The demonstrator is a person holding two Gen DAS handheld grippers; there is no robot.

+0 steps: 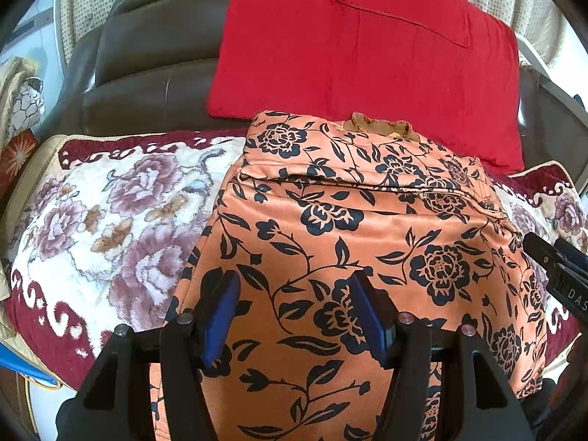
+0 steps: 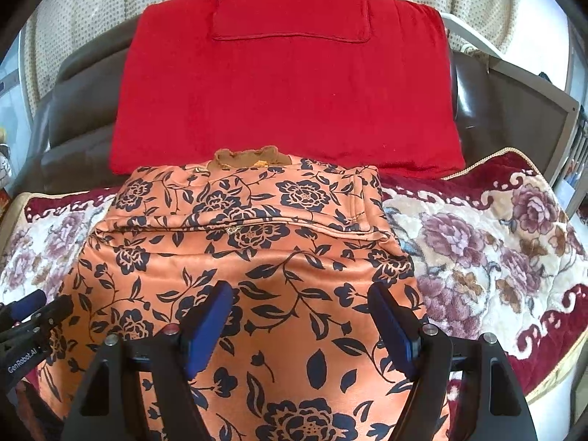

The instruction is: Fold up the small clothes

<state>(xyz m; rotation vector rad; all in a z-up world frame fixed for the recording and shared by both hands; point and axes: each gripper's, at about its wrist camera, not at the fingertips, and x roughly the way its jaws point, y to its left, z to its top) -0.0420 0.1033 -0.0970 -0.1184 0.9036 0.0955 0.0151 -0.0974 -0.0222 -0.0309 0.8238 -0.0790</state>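
Observation:
An orange garment with a dark blue flower print (image 1: 330,220) (image 2: 257,250) lies folded on the sofa seat, its brown collar (image 1: 382,125) at the far end. A sewn edge runs across its upper part. My left gripper (image 1: 294,279) hovers over the garment's near left part, open, with only cloth showing below the gap between its blue pads. Over the near right part my right gripper (image 2: 300,288) is also open and pinches nothing. Each gripper appears at the edge of the other's view: the right gripper (image 1: 555,268) and the left gripper (image 2: 33,312).
A red padded cloth with a stitched rectangle (image 1: 360,47) (image 2: 286,84) leans against the dark leather sofa back (image 1: 147,58) behind the garment. A plush seat cover with purple flowers and maroon border (image 1: 103,220) (image 2: 485,250) spreads to both sides.

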